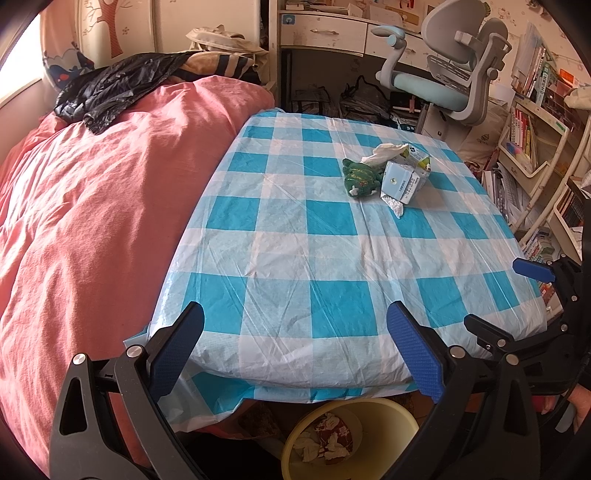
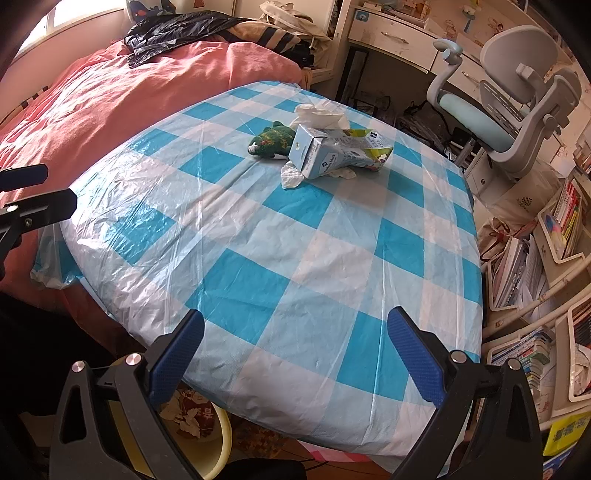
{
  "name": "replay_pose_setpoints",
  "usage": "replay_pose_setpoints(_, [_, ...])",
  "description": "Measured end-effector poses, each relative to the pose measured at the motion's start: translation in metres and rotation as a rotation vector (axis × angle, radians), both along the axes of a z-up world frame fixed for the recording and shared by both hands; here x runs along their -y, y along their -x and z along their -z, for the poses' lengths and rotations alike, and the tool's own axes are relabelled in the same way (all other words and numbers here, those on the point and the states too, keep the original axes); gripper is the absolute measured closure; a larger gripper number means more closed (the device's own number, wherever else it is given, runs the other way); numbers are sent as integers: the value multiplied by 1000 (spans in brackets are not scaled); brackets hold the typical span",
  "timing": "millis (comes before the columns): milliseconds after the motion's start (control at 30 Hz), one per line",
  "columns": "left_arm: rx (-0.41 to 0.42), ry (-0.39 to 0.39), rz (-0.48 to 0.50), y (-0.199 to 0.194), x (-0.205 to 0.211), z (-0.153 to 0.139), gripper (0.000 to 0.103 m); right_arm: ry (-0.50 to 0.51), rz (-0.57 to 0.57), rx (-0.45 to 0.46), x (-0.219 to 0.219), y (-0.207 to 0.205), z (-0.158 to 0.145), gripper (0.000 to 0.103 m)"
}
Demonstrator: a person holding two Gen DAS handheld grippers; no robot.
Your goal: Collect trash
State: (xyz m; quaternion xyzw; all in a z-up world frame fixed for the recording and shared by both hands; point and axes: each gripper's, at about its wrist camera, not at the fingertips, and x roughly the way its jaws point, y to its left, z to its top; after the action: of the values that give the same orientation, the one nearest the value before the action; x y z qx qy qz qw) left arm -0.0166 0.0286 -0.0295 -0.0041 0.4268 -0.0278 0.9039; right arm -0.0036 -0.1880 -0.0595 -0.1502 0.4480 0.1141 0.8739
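On the far part of the blue-and-white checked table (image 1: 314, 258) (image 2: 258, 240) lies a small heap of trash: a crushed pale blue carton (image 1: 404, 177) (image 2: 332, 151), a crumpled green wrapper (image 1: 360, 177) (image 2: 271, 141) and white tissues (image 1: 384, 152) (image 2: 319, 112). A yellow bin (image 1: 373, 417) (image 2: 218, 439) with some wrappers inside stands under the table's near edge. My left gripper (image 1: 295, 332) is open above the near edge, nothing between its fingers. My right gripper (image 2: 295, 332) (image 1: 502, 295) is open too, hovering over the near right part, also empty.
A pink duvet (image 1: 92, 203) (image 2: 110, 96) covers the bed left of the table, with a black plastic bag (image 1: 110, 86) (image 2: 173, 31) on it. A grey office chair (image 1: 454, 70) (image 2: 517, 96) stands behind the table; shelves of books (image 1: 532, 147) (image 2: 535, 258) crowd the right side.
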Motion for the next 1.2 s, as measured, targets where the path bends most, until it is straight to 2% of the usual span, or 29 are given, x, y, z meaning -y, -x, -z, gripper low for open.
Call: replay_pose_setpoints(1200, [-11, 5, 8, -1, 2, 1, 7, -10, 7, 1, 2, -2, -2, 8])
